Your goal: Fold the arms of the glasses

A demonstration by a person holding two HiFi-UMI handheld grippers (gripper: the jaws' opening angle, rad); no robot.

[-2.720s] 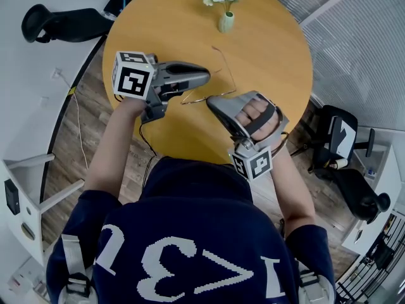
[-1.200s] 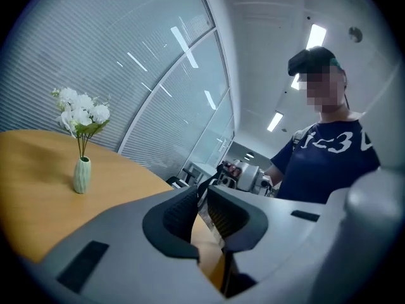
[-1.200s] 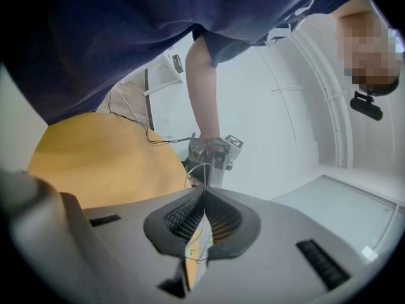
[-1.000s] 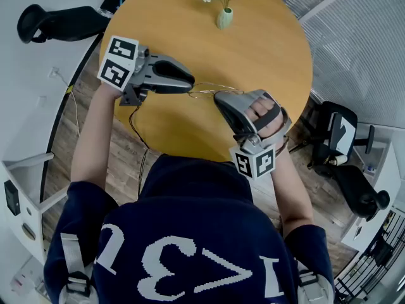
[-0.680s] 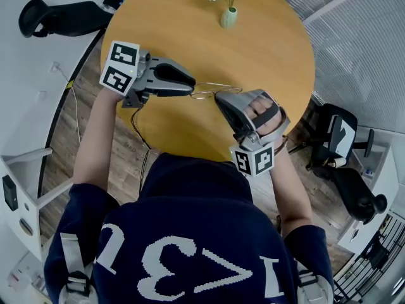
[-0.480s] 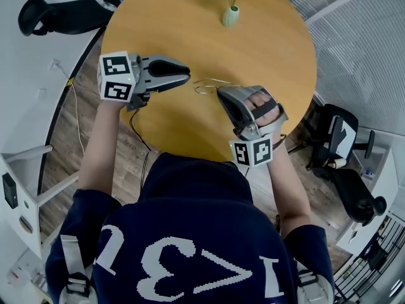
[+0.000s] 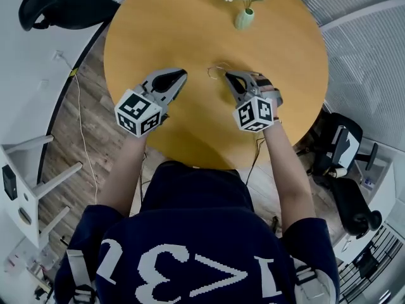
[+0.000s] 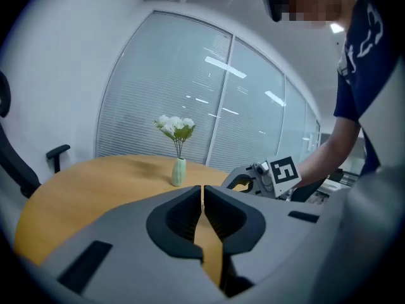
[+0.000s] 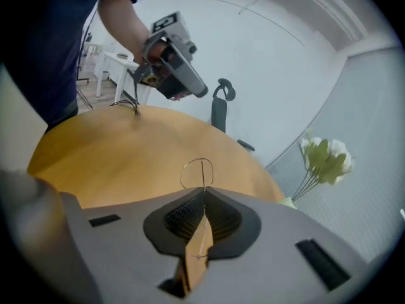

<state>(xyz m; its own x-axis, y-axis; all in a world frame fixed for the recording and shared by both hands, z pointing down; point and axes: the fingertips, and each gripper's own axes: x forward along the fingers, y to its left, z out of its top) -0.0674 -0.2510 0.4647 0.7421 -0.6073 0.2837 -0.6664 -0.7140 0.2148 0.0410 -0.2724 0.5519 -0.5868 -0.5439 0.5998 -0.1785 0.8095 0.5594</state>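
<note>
The thin wire glasses point(image 7: 217, 68) are pinched in my right gripper point(image 7: 229, 76), which is shut on them just above the round wooden table point(image 7: 158, 18). In the right gripper view, one wire rim of the glasses point(image 9: 204, 170) sticks up past the closed jaws of my right gripper point(image 9: 204, 192). My left gripper point(image 7: 180, 73) hangs to the left of the glasses, apart from them. Its jaws have just closed, and in the left gripper view my left gripper point(image 8: 202, 189) has nothing between them. How the glasses' arms lie is too fine to make out.
A pale green vase of white flowers point(image 7: 243, 19) stands at the table's far side. Black office chairs sit at the upper left point(image 7: 57, 8) and at the right point(image 7: 342, 151). A cable point(image 7: 79, 125) trails over the wooden floor on the left.
The left gripper has let go of the glasses and drawn away to the left. Both grippers have sunk towards the table, and the right one still carries the glasses.
</note>
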